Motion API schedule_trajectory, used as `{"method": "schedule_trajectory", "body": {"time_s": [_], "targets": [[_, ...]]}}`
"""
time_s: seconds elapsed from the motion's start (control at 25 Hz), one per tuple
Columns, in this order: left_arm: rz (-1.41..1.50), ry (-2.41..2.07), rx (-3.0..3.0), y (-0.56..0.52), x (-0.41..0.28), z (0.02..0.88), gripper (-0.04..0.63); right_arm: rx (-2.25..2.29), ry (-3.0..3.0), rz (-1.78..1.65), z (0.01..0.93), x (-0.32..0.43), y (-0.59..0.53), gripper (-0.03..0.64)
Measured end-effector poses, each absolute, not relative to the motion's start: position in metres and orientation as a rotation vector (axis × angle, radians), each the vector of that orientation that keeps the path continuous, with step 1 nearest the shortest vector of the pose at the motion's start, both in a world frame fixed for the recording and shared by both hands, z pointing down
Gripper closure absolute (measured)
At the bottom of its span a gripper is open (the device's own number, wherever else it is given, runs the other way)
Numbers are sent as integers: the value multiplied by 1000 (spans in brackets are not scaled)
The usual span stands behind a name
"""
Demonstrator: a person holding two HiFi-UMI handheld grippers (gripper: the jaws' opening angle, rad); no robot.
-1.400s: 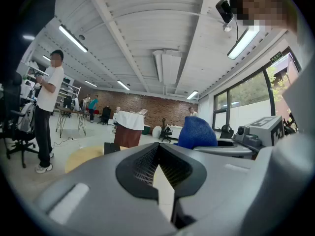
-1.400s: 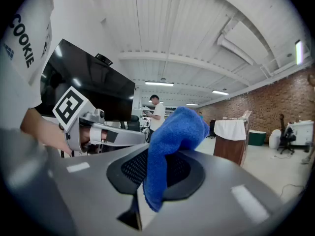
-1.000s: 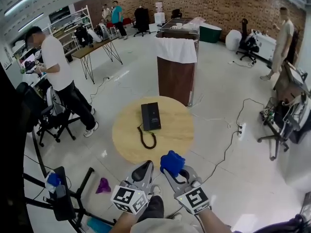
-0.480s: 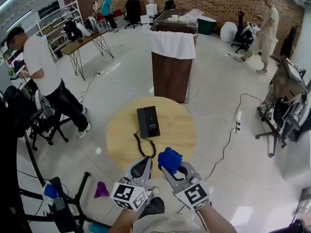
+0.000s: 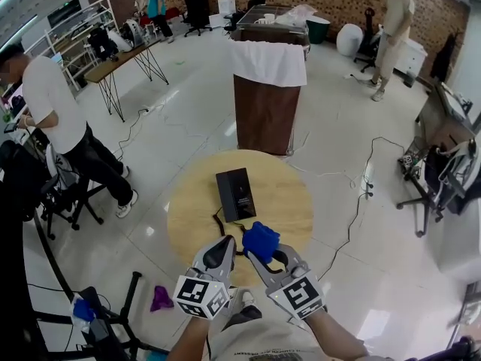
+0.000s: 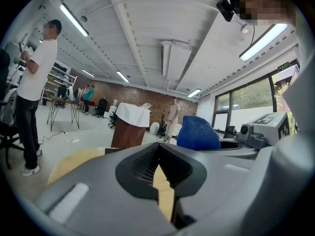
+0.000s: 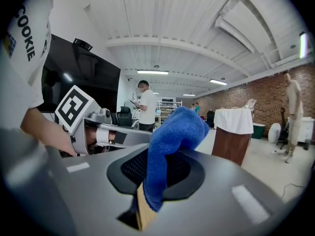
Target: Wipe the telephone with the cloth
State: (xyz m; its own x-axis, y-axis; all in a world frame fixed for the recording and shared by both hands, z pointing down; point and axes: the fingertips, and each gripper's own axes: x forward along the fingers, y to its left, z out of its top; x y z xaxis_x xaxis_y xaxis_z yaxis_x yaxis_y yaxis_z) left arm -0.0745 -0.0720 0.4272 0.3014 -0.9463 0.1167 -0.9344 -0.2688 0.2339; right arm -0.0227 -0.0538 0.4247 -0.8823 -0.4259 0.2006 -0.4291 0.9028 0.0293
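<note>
The black telephone (image 5: 236, 194) lies flat near the middle of the round wooden desk (image 5: 293, 201). Just short of the telephone's near end is the blue cloth (image 5: 261, 241), pinched in the closed jaws of the right gripper (image 5: 264, 254). Beside it, also on the near side of the telephone, the left gripper (image 5: 222, 250) has its jaws shut on nothing (only desk wood shows between them).

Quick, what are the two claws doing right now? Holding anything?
Left claw: closed, empty.
Right claw: closed on the blue cloth.
</note>
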Motion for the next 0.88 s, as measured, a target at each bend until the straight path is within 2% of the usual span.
{"method": "schedule_trajectory", "body": {"time_s": [0.48, 0.64, 0.84, 0.88], "targets": [[-87, -1586, 2270, -117, -111, 461, 579, 692, -2836, 26, 438, -53, -92, 557], [-77, -1486, 2242, -131, -119, 486, 521, 700, -2826, 35, 445, -58, -100, 557], [-55, -1413, 2184, -148, -132, 522, 509, 723, -2795, 64, 455, -62, -108, 557], [-55, -1396, 2178, -152, -135, 528, 482, 729, -2789, 69, 457, -63, -110, 557]]}}
